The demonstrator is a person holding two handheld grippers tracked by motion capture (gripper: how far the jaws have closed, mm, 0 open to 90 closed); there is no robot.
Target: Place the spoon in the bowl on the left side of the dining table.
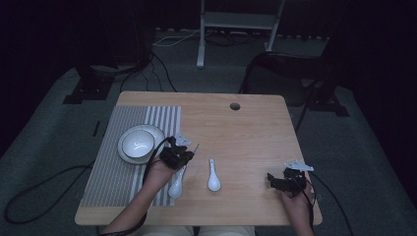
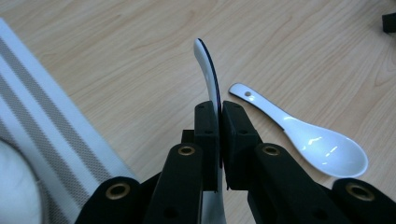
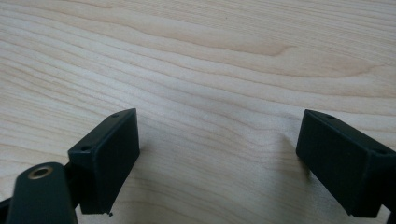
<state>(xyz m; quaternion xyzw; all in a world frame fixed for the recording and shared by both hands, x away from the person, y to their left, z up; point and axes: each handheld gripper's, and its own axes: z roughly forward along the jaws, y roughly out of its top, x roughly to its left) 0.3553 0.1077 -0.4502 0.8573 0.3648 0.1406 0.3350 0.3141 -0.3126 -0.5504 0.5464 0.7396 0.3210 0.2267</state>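
**Ana:** Dark room all around, and in the middle one light wooden surface [image 1: 246,132]. What lies on it, counted?

**Ben:** One striped placemat [image 1: 110,167] on the left part of the surface. On the mat stands one white bowl [image 1: 137,142] on one plate [image 1: 123,153]. Spoons I count two, both white.

**Ana:** Where are the spoons, seen from the bowl?

**Ben:** The first spoon [image 2: 209,74] is just to the right of the bowl and a little nearer to the person, at the right edge of the mat. The left claw [image 2: 218,114] is clamped on its handle; in the left claw view the two black jaws press the thin handle from both sides, and the handle end sticks out past them. The second spoon [image 1: 213,176] lies flat on the bare wood, further right from the bowl, apart from the first one and touched by nothing.

**Ana:** And the other claw?

**Ben:** The right claw [image 3: 219,154] is far to the right of the bowl, near the right edge of the surface. Its jaws stand wide apart, with bare wood between them.
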